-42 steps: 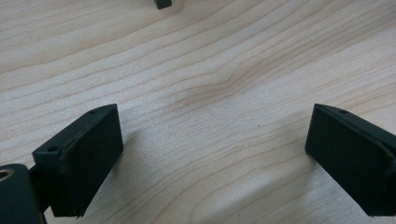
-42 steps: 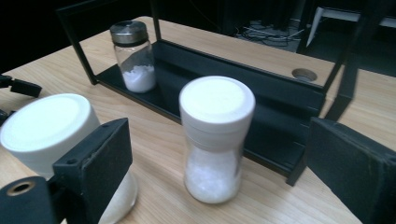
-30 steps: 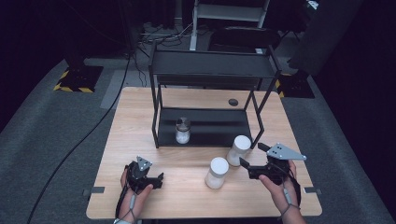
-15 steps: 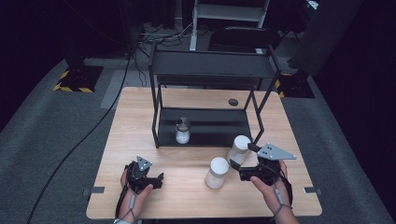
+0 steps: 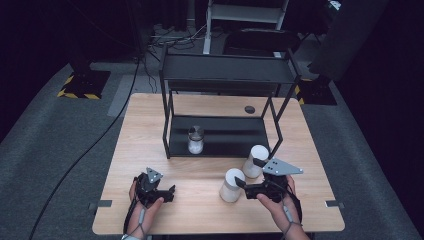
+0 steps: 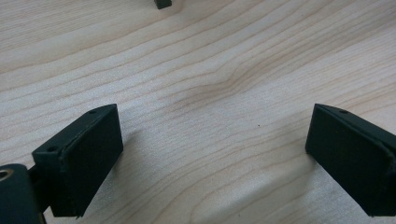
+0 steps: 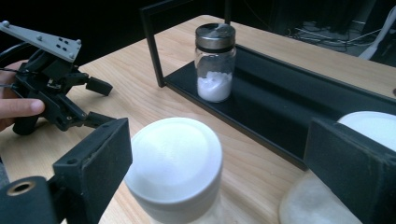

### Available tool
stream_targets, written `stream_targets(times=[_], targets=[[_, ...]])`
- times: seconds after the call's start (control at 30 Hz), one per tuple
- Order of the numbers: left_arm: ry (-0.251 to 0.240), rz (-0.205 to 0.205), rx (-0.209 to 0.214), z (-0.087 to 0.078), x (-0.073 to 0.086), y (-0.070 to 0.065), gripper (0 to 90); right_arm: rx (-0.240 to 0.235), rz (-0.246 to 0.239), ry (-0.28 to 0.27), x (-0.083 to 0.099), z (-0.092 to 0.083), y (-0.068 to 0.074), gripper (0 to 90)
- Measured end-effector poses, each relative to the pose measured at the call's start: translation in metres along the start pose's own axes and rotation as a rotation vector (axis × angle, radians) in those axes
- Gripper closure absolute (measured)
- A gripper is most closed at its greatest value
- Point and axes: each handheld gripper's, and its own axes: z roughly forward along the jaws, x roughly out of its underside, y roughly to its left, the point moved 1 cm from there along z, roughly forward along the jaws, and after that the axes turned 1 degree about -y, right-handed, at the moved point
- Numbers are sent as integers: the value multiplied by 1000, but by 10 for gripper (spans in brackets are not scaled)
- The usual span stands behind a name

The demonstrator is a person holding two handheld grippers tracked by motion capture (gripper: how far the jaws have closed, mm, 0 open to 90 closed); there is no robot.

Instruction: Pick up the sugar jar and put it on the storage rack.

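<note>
The right gripper (image 5: 247, 173) sits at the near right of the table (image 5: 150, 125), its jaws spread wide and holding nothing. In the right gripper view the nearer white jar (image 7: 173, 163) stands between those jaws, closer to the left one, while the second white jar (image 7: 327, 196) sits just beside and partly behind the right jaw. In the high view the two white jars stand near each other in front of the black shelf rack (image 5: 227, 75), the nearer one (image 5: 231, 185) just off the jaw tips and the other (image 5: 256, 161) closer to the rack's right leg. A glass jar (image 5: 195, 140) with a metal lid and white contents stands on the rack's lower shelf.

The left gripper (image 5: 170, 192) rests low over bare wood at the near left, jaws also wide apart and empty.

The main risk appears to be the crowding on the right: if the gripper moves forward to take the nearer jar, its right jaw could nudge or tip the second jar, since that one stands almost against it. The jar also lies off-centre in the gap, so a closing grip may push it sideways first. Its smooth rounded lid and sides could slip under a shallow or high grasp
</note>
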Motion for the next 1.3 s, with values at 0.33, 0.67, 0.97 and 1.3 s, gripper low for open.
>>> stream_targets(times=[0.33, 0.67, 0.97, 1.3], targets=[[0, 0, 0, 0, 0, 0, 34, -19, -6, 14, 3, 9, 6, 76], [0, 0, 0, 0, 0, 0, 33, -24, -6, 45, 8, 18, 8, 93], [1, 0, 0, 0, 0, 0, 33, -36, -28, 97, 8, 28, 8, 165], [0, 0, 0, 0, 0, 0, 34, -60, -71, 136, 3, 36, 10, 328]])
